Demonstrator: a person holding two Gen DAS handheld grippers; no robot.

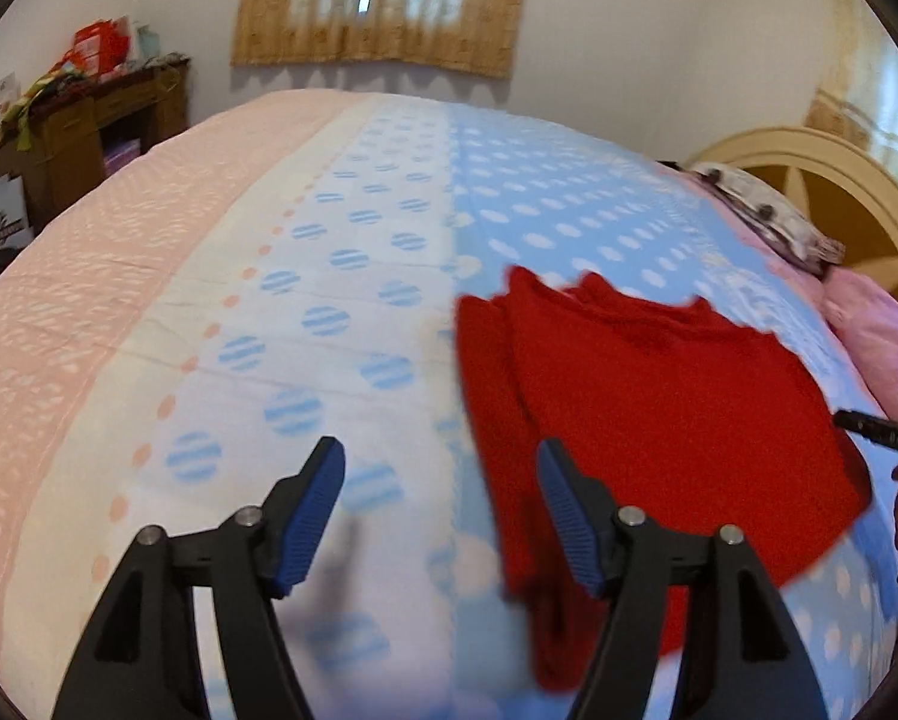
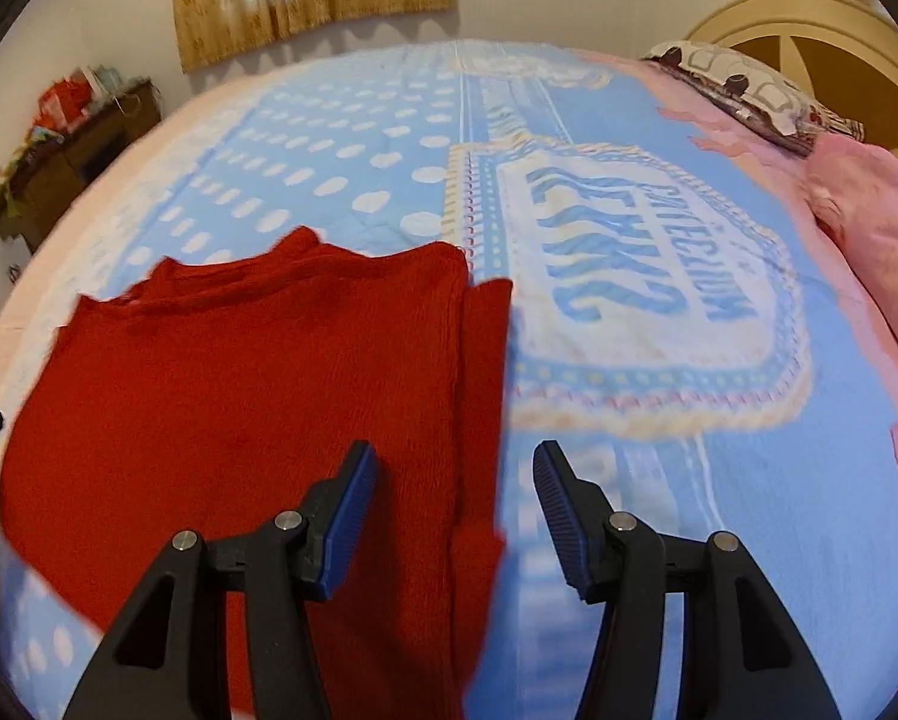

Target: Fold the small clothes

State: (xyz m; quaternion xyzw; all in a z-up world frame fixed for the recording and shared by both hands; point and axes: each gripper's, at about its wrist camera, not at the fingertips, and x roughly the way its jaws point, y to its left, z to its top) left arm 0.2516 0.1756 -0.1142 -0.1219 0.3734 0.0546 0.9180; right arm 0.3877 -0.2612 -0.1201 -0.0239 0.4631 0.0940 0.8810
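Observation:
A red knit sweater (image 1: 658,414) lies flat on the bed, its sleeves folded in along both sides. It also shows in the right wrist view (image 2: 257,396). My left gripper (image 1: 440,465) is open and empty above the sweater's left edge, its right finger over the red fabric. My right gripper (image 2: 454,468) is open and empty above the sweater's right edge, where the folded sleeve (image 2: 484,372) lies. The tip of the right gripper shows at the right edge of the left wrist view (image 1: 880,429).
The bed is covered by a blue, white and pink dotted bedspread (image 1: 305,324) with a lettered panel (image 2: 640,276). Pink pillows (image 2: 868,210) and a headboard (image 2: 808,30) are at the right. A cluttered wooden desk (image 1: 89,126) stands far left by the wall.

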